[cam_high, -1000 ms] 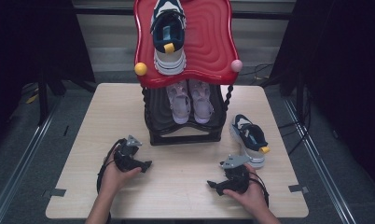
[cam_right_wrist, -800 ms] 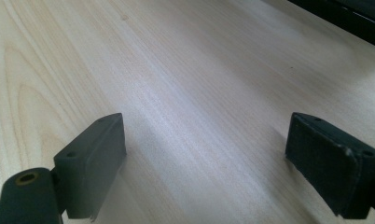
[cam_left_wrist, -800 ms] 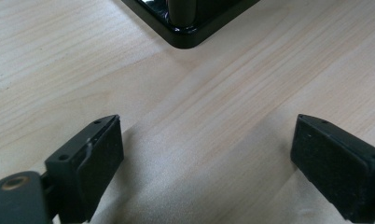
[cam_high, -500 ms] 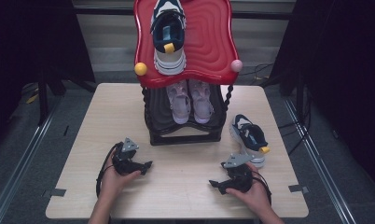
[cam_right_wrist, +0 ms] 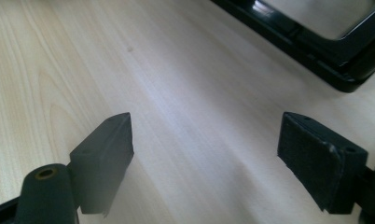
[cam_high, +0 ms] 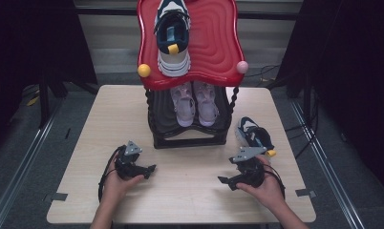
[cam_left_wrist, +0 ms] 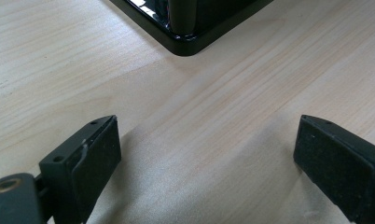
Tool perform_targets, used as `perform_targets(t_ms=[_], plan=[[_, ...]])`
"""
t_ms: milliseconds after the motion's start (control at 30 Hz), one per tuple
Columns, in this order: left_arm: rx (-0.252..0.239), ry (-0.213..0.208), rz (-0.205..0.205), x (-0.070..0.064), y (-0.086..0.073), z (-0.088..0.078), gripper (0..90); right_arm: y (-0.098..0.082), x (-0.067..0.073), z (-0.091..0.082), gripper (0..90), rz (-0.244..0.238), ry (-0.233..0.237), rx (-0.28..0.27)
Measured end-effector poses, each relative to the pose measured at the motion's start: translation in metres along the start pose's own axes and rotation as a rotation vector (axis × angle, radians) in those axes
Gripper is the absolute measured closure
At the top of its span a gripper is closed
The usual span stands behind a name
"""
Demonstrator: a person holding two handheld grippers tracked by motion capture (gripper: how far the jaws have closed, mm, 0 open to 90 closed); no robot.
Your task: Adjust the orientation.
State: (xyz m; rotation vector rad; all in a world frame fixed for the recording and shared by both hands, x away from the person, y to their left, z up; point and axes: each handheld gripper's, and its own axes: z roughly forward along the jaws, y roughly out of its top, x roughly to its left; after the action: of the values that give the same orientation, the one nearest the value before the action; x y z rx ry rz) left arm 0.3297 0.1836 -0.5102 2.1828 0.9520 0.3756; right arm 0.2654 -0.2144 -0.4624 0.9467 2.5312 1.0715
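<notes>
Navy-and-white sneaker with a yellow heel tab (cam_high: 253, 136): lying on its sole on the pale wooden table (cam_high: 190, 205), just right of the black shoe rack with a wavy red top (cam_high: 190, 140), close to its base but apart from it.

Right gripper (cam_high: 227, 182): held in the right hand (cam_high: 269, 188) in front of the rack's right corner, just beside the sneaker's heel, jaws pointing toward the rack's front. Released, jaws wide though just now closing a little, only bare wood between them.

Left gripper (cam_high: 149, 170): held in the left hand (cam_high: 116, 183) in front of the rack's left corner, low over the table. Released too, jaws just now opening, nothing between them; glossy black corner of the rack base just ahead.

Matching navy-and-white sneaker (cam_high: 172, 38): on the rack's red top. Pair of pale lilac shoes (cam_high: 196, 102): side by side on the rack's lower shelf. Yellow ball (cam_high: 144, 70) and pink ball (cam_high: 242, 67): at the red top's front corners.
</notes>
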Motion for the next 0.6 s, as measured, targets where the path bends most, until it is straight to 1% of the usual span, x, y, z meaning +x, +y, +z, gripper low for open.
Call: perform_targets(t_ms=[33,67,100,233,367,567,600], plan=[[0.0,0.0,0.0,0.0,0.0,0.0,6.9,0.001,-0.002,-0.002,17.7,-0.004,-0.002,0.001],[0.0,0.0,0.0,0.0,0.0,0.0,6.9,0.003,-0.004,-0.004,17.7,0.005,-0.002,0.0],[0.0,0.0,0.0,0.0,0.0,0.0,6.9,0.004,-0.007,-0.007,17.7,0.002,-0.009,-0.002],[0.0,0.002,0.0,0.0,0.0,0.0,6.9,0.008,-0.015,-0.019,17.7,0.027,-0.016,-0.027],[0.0,0.003,0.0,0.0,0.0,0.0,6.9,0.011,-0.026,-0.032,17.7,0.041,-0.051,-0.024],[0.0,0.003,0.0,0.0,0.0,0.0,6.9,0.009,-0.037,-0.045,17.7,0.039,-0.089,-0.01],[-0.001,0.005,0.0,0.0,0.0,0.0,6.8,0.009,-0.039,-0.048,17.7,0.047,-0.1,-0.008]])
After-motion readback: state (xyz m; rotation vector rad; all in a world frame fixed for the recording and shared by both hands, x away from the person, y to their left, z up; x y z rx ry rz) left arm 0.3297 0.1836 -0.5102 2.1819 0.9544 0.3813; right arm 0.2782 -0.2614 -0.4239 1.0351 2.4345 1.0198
